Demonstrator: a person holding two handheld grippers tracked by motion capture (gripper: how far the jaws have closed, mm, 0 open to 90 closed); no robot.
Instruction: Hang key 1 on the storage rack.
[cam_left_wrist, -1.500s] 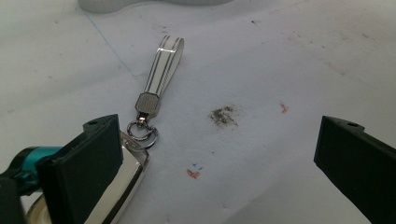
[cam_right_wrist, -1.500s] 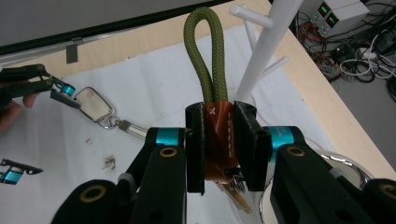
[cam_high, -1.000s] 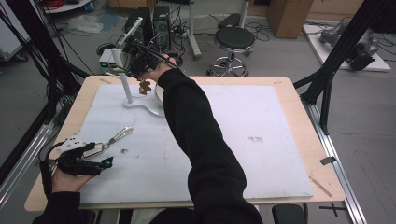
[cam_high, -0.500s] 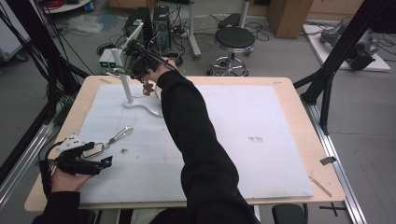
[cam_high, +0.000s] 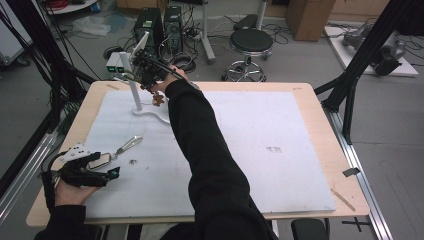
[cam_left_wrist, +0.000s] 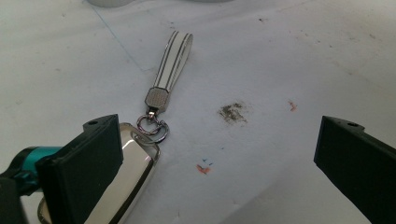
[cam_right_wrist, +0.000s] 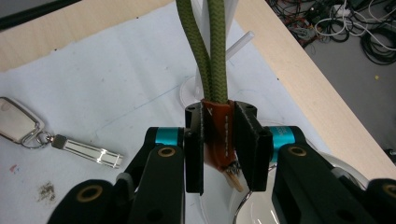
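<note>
The green rope keychain with a brown leather tab (cam_right_wrist: 219, 135) hangs at the far left of the table, beside the white plastic stand with its upright post (cam_high: 133, 90). Since the earlier high views my right gripper (cam_right_wrist: 219, 109) has sunk a little along that post, jaws pinching the tab tight. I judge the loop is settling onto a peg, though its top is out of frame. My left gripper (cam_left_wrist: 224, 135) rests spread wide by the silver key fob (cam_left_wrist: 135, 163).
</note>
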